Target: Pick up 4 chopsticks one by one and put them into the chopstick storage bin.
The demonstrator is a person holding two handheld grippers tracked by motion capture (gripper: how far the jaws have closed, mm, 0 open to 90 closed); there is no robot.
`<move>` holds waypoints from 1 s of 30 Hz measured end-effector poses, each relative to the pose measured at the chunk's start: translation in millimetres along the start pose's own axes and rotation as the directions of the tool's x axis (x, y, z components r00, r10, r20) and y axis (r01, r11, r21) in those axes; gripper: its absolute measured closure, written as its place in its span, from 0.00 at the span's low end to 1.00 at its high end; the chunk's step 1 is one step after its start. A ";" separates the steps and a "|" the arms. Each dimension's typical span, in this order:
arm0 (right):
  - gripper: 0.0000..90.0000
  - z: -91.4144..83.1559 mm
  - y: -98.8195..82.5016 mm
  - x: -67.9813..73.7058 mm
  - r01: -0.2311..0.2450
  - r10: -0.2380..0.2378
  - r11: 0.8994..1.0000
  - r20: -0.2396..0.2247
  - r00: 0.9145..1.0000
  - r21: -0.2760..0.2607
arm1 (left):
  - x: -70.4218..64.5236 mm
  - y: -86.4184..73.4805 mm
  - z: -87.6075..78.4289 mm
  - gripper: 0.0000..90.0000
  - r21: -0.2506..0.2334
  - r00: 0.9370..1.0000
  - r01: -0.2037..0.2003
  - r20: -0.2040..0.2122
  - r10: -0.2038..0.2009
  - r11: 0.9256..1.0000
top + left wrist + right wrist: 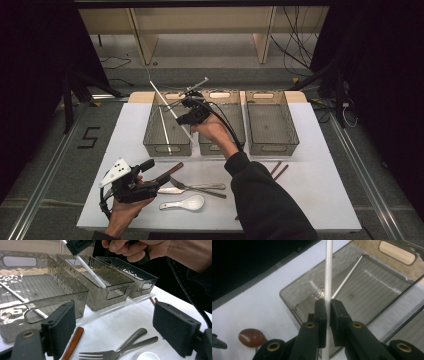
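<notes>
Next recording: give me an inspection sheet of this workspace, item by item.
Surface: white table, partly bare.
Job's things: white chopstick held over the left bin; a second white chopstick lies inside it.
Clutter: middle bin and right bin; fork, white spoon, wooden-handled utensil, brown chopsticks near the front.
Grippers: right tongs shut on the white chopstick; left tongs open, empty, low over the utensils.
Cables: black cable trails from the right tongs.
Surroundings: wooden shelving, floor cables, dark curtains.

White chopstick [328, 270], smoky grey bins [167, 145], black gripper [328, 305]
</notes>
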State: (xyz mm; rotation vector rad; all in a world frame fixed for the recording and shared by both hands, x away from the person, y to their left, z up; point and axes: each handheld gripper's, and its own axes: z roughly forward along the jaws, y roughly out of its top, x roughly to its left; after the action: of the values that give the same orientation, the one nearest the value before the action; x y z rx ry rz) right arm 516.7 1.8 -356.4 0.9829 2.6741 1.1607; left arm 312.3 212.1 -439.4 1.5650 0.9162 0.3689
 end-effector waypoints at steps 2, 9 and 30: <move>0.94 1.4 2.5 -0.8 -0.012 0.012 1.000 0.003 1.000 -0.007 | 0.0 0.0 0.1 0.20 -0.001 1.000 0.003 0.000 -0.003 1.000; 0.94 7.1 11.0 -1.3 -0.038 0.038 0.999 0.005 0.999 -0.029 | 0.4 0.3 -0.4 0.20 0.002 1.000 -0.005 0.001 0.005 1.000; 0.94 26.1 19.4 0.2 -0.083 0.085 0.995 0.040 0.996 -0.047 | 0.1 0.7 -0.8 0.20 -0.002 1.000 -0.001 0.004 0.001 1.000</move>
State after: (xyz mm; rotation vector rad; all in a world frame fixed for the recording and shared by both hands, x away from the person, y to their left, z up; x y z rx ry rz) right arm 534.6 28.4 -361.9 1.1103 2.5853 1.1955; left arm 312.0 212.8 -438.6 1.5642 0.9115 0.3671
